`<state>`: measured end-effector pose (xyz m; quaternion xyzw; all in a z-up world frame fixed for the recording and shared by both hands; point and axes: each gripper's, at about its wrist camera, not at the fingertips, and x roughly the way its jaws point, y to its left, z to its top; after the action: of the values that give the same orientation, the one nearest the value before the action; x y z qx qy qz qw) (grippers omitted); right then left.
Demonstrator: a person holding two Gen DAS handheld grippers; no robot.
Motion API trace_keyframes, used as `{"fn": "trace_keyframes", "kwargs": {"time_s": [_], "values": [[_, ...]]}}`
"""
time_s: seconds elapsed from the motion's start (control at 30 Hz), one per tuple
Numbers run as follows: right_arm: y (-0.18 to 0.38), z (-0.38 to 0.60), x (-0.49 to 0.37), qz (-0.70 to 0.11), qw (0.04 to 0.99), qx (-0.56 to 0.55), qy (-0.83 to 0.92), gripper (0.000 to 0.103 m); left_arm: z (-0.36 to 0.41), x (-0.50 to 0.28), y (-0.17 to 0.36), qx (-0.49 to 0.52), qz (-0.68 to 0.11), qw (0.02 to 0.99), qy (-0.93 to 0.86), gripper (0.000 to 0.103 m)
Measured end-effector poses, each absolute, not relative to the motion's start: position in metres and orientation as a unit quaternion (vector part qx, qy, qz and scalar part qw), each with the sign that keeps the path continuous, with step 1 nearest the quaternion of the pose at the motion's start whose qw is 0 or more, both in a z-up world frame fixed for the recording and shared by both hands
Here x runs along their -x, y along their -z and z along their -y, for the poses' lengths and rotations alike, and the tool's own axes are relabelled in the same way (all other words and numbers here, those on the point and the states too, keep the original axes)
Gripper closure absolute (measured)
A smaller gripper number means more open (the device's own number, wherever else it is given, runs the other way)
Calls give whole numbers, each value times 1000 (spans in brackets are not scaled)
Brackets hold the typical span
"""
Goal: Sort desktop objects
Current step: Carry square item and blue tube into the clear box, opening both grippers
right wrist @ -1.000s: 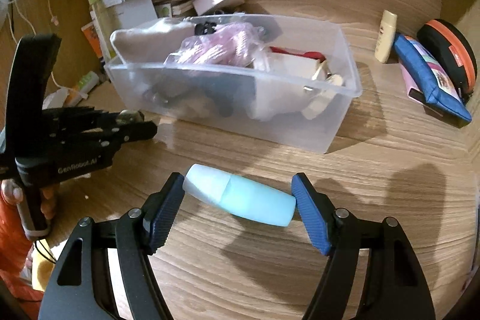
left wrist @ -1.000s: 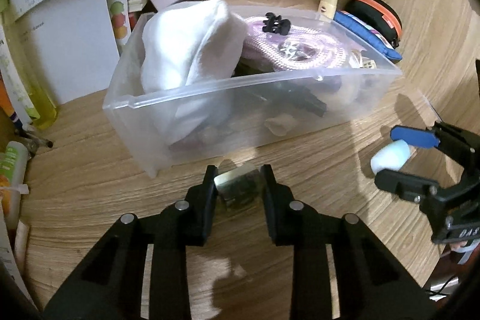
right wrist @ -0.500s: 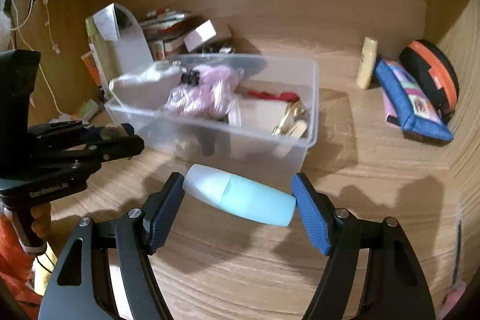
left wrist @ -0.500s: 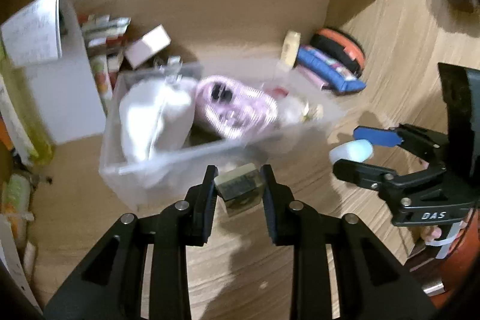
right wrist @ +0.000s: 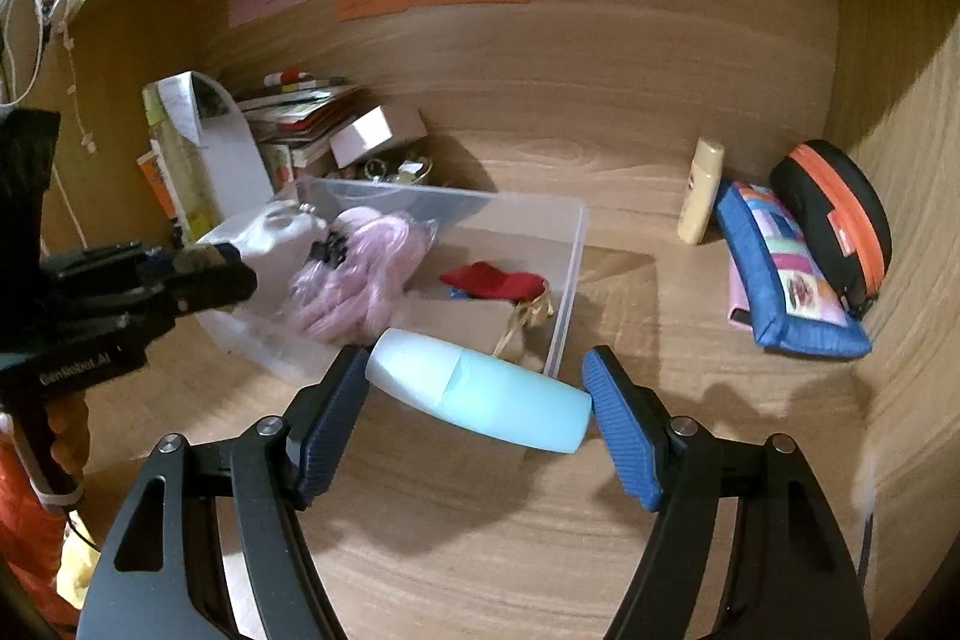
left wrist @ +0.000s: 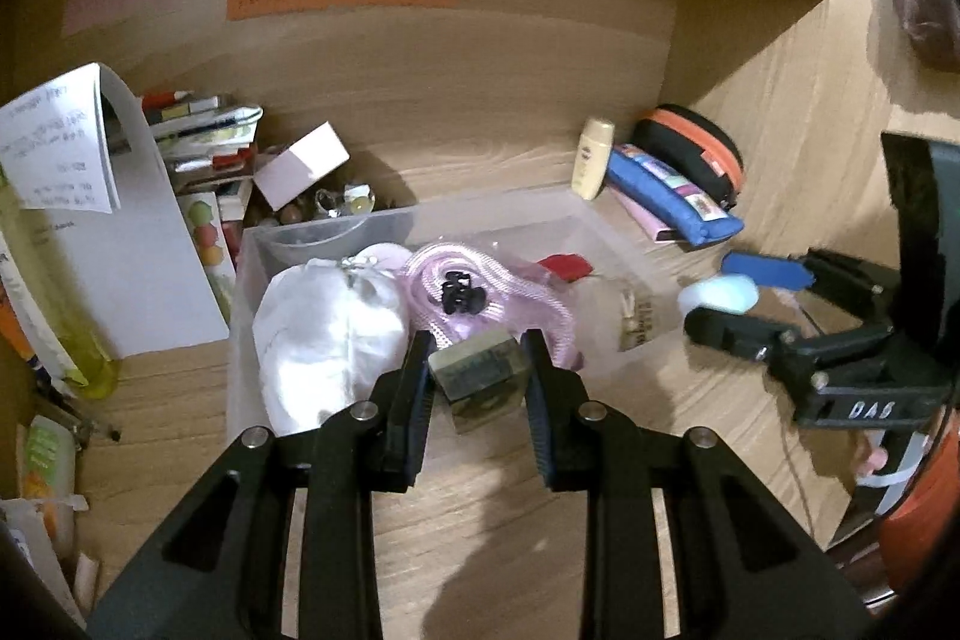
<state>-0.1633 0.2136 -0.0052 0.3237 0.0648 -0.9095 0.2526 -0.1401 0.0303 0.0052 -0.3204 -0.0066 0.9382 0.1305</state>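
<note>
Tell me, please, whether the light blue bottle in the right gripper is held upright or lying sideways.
Sideways. The light blue bottle spans the right gripper end to end, one pad on each end.

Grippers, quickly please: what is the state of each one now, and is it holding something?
Left gripper: closed on a small greenish block.
Right gripper: closed on a pale blue bottle, gripped end to end.

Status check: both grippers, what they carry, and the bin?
Left gripper shut on small olive block. Right gripper shut on pale blue bottle, gripped end to end. Clear bin ahead, already crowded; open spot near red cloth.
</note>
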Motion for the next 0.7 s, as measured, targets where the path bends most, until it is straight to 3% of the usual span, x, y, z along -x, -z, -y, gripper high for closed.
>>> {"fn": "trace_keyframes", "kwargs": {"time_s": [0.7], "values": [[25,-169,222,-88,262,-353,894,33,-18,169,17,347,28,140,-927,75]]}}
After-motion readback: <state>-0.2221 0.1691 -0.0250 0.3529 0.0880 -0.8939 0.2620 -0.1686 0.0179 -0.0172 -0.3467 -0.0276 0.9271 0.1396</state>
